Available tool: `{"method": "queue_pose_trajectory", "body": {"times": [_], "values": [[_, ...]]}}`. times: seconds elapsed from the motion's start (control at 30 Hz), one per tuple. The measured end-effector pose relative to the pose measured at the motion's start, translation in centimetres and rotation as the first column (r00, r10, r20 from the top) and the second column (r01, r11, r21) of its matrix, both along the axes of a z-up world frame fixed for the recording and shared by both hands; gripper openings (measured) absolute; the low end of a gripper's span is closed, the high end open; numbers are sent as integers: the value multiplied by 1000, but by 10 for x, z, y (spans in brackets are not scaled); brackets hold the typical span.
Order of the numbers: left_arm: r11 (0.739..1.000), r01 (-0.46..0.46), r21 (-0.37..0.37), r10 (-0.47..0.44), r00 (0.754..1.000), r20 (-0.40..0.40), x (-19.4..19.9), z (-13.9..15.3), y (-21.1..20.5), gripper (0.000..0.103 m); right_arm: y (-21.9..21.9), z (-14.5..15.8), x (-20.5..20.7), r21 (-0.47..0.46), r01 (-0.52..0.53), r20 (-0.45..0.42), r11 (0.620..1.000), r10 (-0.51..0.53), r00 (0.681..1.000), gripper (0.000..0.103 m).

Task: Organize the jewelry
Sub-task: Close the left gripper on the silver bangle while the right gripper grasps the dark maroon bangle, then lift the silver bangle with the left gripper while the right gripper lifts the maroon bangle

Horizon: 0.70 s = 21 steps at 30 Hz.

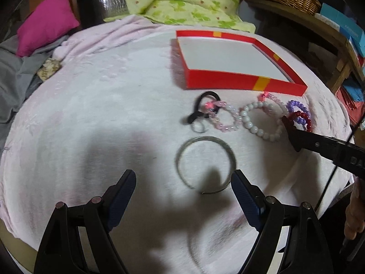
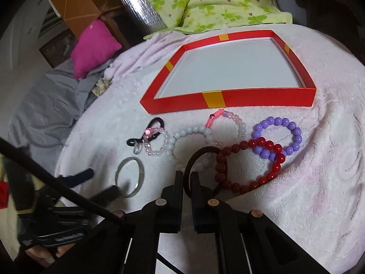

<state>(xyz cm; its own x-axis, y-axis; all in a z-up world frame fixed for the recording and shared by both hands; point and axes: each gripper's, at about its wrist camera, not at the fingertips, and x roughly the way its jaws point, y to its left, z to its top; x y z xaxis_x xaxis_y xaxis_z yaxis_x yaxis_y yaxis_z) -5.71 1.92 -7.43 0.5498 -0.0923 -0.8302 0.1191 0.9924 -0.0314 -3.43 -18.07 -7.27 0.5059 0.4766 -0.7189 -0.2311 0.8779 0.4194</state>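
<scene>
My right gripper (image 2: 188,175) is shut on a black elastic band (image 2: 198,151), which loops up between the white bead bracelet (image 2: 168,146) and the red bead bracelet (image 2: 262,181). A purple bead bracelet (image 2: 294,132) overlaps the red one. My left gripper (image 1: 183,173) is open just above the near side of a silver bangle (image 1: 230,153), with one finger on either side. The red box lid (image 1: 228,83) lies behind the jewelry, its white inside bare. In the left wrist view the right gripper (image 1: 288,123) reaches in from the right.
A black hair tie with a pink charm (image 1: 205,96), a small clear ring (image 1: 198,127) and a pale pink bracelet (image 1: 224,129) lie left of the white beads. Everything rests on a pink blanket (image 1: 102,114). Behind it are a green quilt (image 1: 182,0) and a magenta pillow (image 1: 48,22).
</scene>
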Motion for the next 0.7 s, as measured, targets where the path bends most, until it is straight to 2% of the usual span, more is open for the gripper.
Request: {"method": "queue_pose_trajectory", "body": {"times": [0.2,0.37,0.43,0.47,0.5,0.7], "values": [[1000,16,14,-15,999,-40,14,-12,-13,86,-14,7,-3,84,12,10,996,-13,1000,7],[999,26,20,-26,1000,-17,11,-13,-15,85,-22,9,-4,143,27,3,989,-27,1000,7],[999,35,10,-35,999,-3,9,-12,-14,76,-25,9,-5,162,34,0,986,-34,999,7],[999,40,3,-40,999,1,8,-12,-14,65,-28,10,-5,181,38,-3,983,-38,999,7],[999,48,-6,-48,999,5,7,-12,-14,62,-29,10,-5,193,39,-5,980,-39,999,7],[999,46,1,-46,999,26,4,-10,-14,62,-40,10,-8,284,50,-12,958,-49,999,7]]}}
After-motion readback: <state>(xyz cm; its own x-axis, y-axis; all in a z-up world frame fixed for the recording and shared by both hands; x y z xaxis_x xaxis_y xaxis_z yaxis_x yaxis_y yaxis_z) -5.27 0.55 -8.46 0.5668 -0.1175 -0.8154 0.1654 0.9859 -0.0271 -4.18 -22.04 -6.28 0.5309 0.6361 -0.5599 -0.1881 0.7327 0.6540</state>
